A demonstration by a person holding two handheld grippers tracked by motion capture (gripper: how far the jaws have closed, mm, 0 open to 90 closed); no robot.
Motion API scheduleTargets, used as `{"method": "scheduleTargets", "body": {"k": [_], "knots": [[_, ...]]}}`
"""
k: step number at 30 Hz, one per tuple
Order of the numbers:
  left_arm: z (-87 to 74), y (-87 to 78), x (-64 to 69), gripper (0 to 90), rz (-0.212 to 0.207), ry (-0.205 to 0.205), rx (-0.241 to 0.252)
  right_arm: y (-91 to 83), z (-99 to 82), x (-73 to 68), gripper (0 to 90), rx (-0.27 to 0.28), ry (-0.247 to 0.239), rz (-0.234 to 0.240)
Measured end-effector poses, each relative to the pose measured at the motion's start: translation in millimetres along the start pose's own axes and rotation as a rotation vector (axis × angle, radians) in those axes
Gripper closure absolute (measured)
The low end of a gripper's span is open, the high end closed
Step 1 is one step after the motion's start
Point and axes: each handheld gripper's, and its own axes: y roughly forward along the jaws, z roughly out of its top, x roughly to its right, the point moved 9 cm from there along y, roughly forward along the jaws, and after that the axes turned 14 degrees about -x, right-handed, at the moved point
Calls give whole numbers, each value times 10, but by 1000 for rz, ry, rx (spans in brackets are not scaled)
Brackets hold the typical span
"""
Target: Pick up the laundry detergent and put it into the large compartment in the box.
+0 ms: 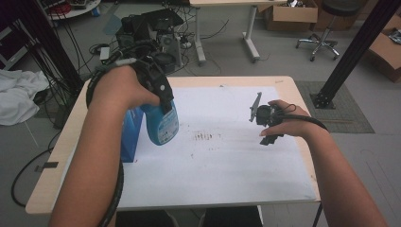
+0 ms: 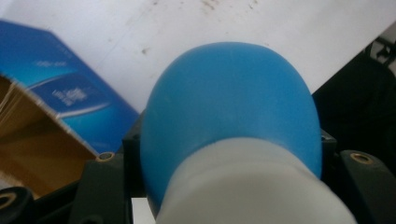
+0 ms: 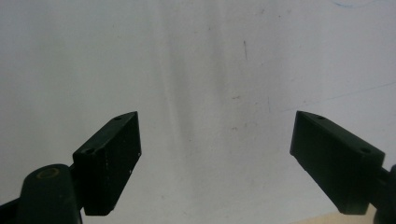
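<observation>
Left gripper (image 1: pixel 158 101) clamps blue bottle (image 2: pixel 231 107); right gripper (image 3: pixel 215 154) spread over sheet (image 3: pixel 196 56)

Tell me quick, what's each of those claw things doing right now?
Left gripper: closed on the blue bottle, lifted above the table.
Right gripper: open, holding nothing.

Sheet (image 1: pixel 227 156) laid flat across the tabletop (image 1: pixel 56 175), covering the centre and right of the frame. Box (image 1: pixel 131 135) standing at the sheet's left edge, left of centre. Bottle (image 1: pixel 161 124) held above the sheet in the left tool (image 1: pixel 158 87), just right of the box and overlapping it in the high view. Marks (image 1: pixel 204 137) on the sheet at centre frame, between bottle and right tool (image 1: pixel 267 116). Right tool over the sheet's right part, well apart from the bottle. Cloth (image 1: pixel 16 94) on the floor at left edge of frame.
</observation>
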Motion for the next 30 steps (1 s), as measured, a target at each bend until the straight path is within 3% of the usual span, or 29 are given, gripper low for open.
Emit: {"method": "scheduleTargets", "body": {"k": [9, 13, 18, 25, 30], "knots": [[-179, -306, -276, 393, -20, -135, 25, -7, 30, 9, 164, -5, -12, -5], [-290, -387, -431, 393, -26, -225, 22, -4, 48, 11, 164, -4, -17, -13], [-443, -439, -636, 393, -28, -313, 16, 0, 53, 4, 164, -3, -16, -12], [-582, -476, -871, 395, -19, -407, 32, 4, 76, 10, 164, -4, -26, -16], [-632, -475, -1006, 395, -49, -471, 49, 26, 101, 10, 164, -8, -27, -12]]}}
